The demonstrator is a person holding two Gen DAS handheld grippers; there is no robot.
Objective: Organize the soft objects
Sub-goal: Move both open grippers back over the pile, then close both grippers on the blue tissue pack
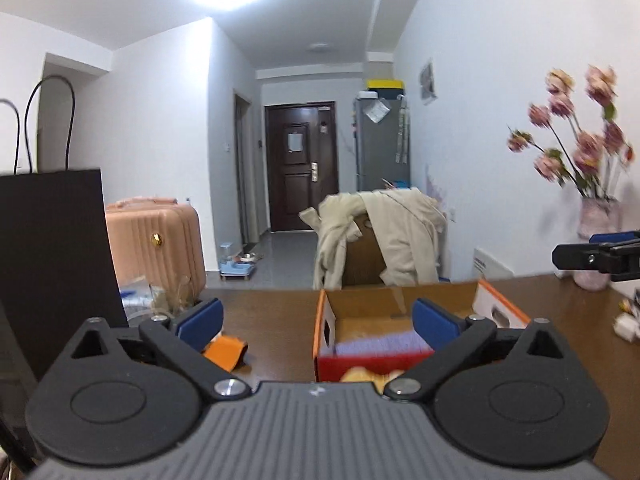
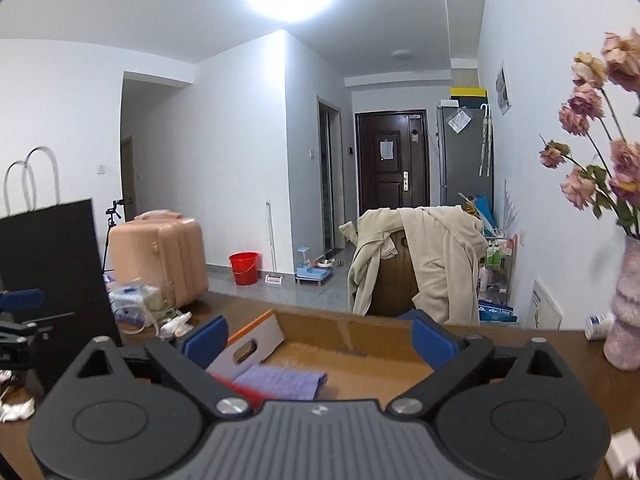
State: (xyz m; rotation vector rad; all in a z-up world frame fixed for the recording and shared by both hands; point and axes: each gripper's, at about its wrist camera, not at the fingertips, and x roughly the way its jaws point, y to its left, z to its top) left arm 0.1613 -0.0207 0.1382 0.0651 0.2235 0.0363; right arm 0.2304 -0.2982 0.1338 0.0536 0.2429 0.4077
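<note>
Each hand-held gripper, left (image 1: 316, 322) and right (image 2: 320, 340), gapes wide and empty above the cardboard box (image 1: 400, 300).

Ahead of the left gripper (image 1: 316, 322) the open cardboard box (image 1: 400, 300) stands on the bench (image 1: 272, 312), its top clear, with a folded purple cloth (image 1: 380, 346) lying low inside. To that gripper's left a tall black paper bag (image 1: 52, 264) blocks the side, and a small orange thing (image 1: 224, 352) lies just beside its left finger. The bare bench between bag and box is free. To its right the right gripper (image 2: 318, 338) hovers over the same box with jaws spread wide and nothing between them. Further right, a pink vase of flowers (image 2: 626, 308) stands against the wall, and small white items (image 1: 626, 326) lie near it.
</note>
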